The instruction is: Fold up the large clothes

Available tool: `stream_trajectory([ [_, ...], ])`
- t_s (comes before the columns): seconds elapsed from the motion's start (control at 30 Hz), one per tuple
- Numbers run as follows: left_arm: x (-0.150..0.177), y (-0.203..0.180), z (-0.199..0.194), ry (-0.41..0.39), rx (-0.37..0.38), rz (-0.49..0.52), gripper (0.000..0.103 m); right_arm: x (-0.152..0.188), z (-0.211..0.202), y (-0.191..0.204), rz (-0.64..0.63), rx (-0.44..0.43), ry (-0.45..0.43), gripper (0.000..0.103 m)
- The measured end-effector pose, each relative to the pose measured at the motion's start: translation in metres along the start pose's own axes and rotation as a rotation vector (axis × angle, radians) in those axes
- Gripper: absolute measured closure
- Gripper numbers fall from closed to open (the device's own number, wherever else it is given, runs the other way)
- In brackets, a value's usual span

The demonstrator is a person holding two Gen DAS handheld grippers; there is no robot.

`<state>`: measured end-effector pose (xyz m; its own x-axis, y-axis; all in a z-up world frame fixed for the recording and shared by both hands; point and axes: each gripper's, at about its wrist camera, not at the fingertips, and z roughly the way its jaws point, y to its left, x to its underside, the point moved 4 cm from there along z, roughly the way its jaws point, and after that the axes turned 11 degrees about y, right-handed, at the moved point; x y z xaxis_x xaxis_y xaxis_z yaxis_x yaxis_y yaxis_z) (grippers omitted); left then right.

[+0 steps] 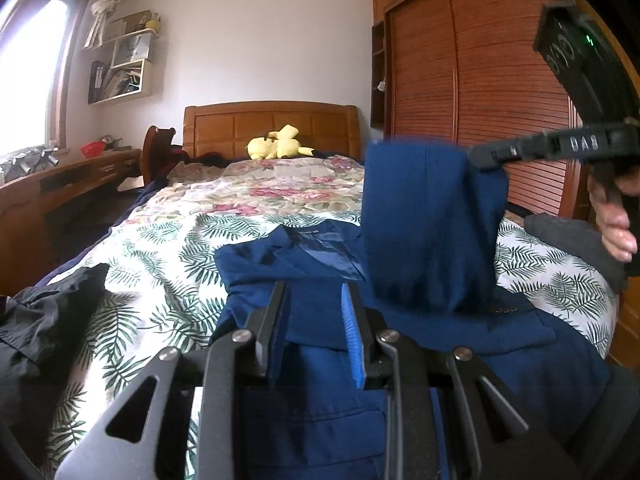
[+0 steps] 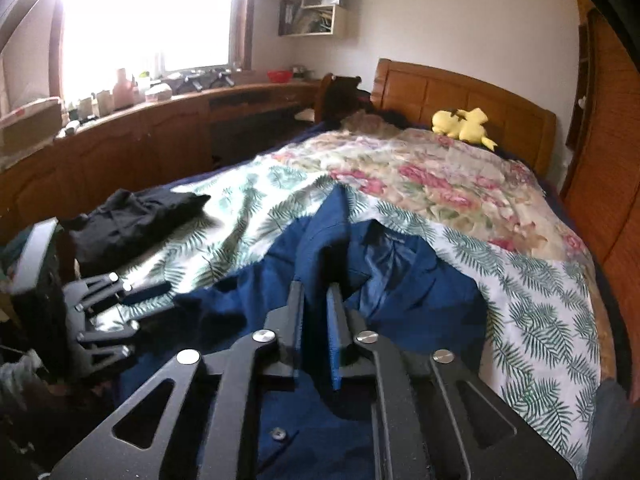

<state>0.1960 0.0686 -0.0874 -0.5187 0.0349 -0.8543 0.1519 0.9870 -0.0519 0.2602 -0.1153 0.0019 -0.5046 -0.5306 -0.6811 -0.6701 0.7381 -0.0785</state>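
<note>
A blue jacket (image 2: 360, 300) is spread on the bed (image 2: 540, 260), near the foot end. One sleeve (image 1: 428, 224) is held up off the bed, pinched at its top by the right gripper (image 1: 486, 156). The left gripper (image 1: 316, 320) is kept low over the jacket w/ jaws narrow; whether cloth is gripped can't be told. A black garment (image 2: 132, 224) is seen to the left.

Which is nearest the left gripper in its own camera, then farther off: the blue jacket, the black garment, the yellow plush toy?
1. Blue jacket: right at the left gripper, under its fingers.
2. Black garment: off to the left, on the bed's near edge.
3. Yellow plush toy: far end, by the headboard.
</note>
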Motion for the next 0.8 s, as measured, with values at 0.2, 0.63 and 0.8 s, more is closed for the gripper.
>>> stream_trajectory([
  [0.2, 0.001, -0.003, 0.003, 0.016, 0.000, 0.011, 0.079, 0.031, 0.008, -0.023, 0.070, -0.018, 0.025, 0.057],
  [0.63, 0.009, -0.045, 0.027, 0.080, 0.080, 0.066, 0.079, 0.149, 0.050, -0.073, 0.210, 0.059, 0.157, 0.057],
  [0.8, 0.008, -0.068, 0.039, 0.103, 0.148, 0.057, 0.079, 0.175, 0.059, -0.085, 0.249, 0.078, 0.161, 0.057],
])
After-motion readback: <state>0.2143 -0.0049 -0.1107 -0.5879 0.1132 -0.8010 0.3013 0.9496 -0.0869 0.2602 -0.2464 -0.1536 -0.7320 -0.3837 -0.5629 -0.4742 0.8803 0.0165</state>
